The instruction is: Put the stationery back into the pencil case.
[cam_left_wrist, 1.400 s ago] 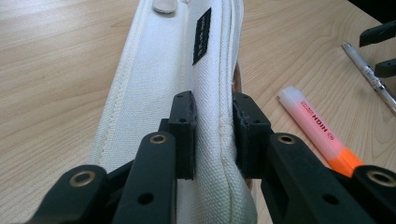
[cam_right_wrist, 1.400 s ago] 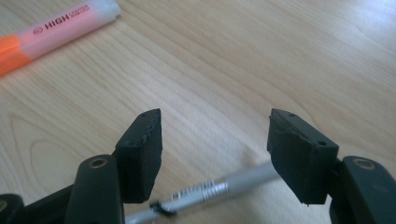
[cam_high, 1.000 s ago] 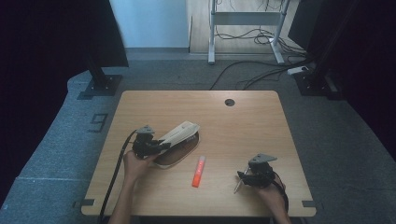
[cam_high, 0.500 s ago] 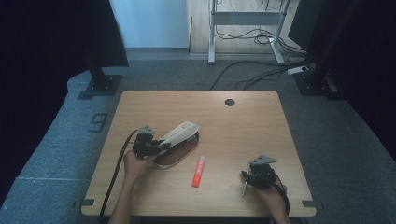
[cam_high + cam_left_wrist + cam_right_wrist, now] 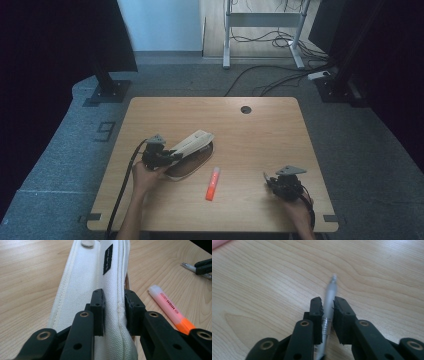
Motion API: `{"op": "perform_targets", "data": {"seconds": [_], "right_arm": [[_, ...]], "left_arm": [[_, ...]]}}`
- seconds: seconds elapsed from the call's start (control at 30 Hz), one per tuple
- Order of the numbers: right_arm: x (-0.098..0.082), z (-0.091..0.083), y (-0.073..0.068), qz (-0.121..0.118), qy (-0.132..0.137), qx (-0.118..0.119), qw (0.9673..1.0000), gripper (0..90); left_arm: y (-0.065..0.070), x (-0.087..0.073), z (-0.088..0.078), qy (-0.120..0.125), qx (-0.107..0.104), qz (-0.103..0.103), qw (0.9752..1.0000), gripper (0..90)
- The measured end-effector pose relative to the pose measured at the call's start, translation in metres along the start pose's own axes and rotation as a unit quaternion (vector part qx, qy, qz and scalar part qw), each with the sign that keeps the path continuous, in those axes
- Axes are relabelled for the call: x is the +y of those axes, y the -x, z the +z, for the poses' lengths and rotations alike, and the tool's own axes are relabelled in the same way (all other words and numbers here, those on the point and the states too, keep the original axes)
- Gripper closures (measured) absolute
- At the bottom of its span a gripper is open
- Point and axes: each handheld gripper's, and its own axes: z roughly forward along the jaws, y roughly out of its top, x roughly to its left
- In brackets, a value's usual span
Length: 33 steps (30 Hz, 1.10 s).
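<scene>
A white fabric pencil case (image 5: pixel 192 142) (image 5: pixel 100 272) lies open at the table's left middle, its upper flap lifted. My left gripper (image 5: pixel 172 156) (image 5: pixel 113 312) is shut on the edge of that flap. An orange highlighter (image 5: pixel 212 183) (image 5: pixel 172 311) lies on the wood to the right of the case. At the front right, my right gripper (image 5: pixel 270 181) (image 5: pixel 327 315) has just been closing and now pinches a silver pen (image 5: pixel 329 300) between its pads. The pen's tip (image 5: pixel 264 175) sticks out past the jaws.
The wooden table (image 5: pixel 270 135) has a round cable hole (image 5: pixel 245 109) near its far edge. Dark monitor stands (image 5: pixel 107 87) and cables (image 5: pixel 270 80) sit on the grey floor beyond the table.
My right gripper has drawn a little toward the front edge and its jaws have come together on the pen. The left gripper and the case have kept still.
</scene>
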Motion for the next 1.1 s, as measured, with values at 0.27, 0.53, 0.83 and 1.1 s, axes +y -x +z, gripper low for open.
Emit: {"op": "perform_targets", "data": {"seconds": [0.27,0.53,0.83,1.1], "right_arm": [[0.002,-0.001,0.002,0.0,0.006,0.016,0.9999,78.4],[0.018,-0.006,-0.001,-0.012,0.027,0.041,0.9987,78.4],[0.035,-0.003,-0.005,-0.023,0.04,0.067,0.9967,78.4],[0.051,-0.002,-0.01,-0.033,0.049,0.082,0.9949,78.4]], "left_arm": [[0.0,0.0,0.0,0.0,0.0,0.0,1.0,72.1],[0.0,0.0,0.0,0.001,0.0,0.001,1.0,72.1],[0.0,0.0,0.0,0.002,0.001,0.0,1.0,72.6],[0.0,0.0,-0.001,0.003,0.0,0.0,1.0,72.7]]}}
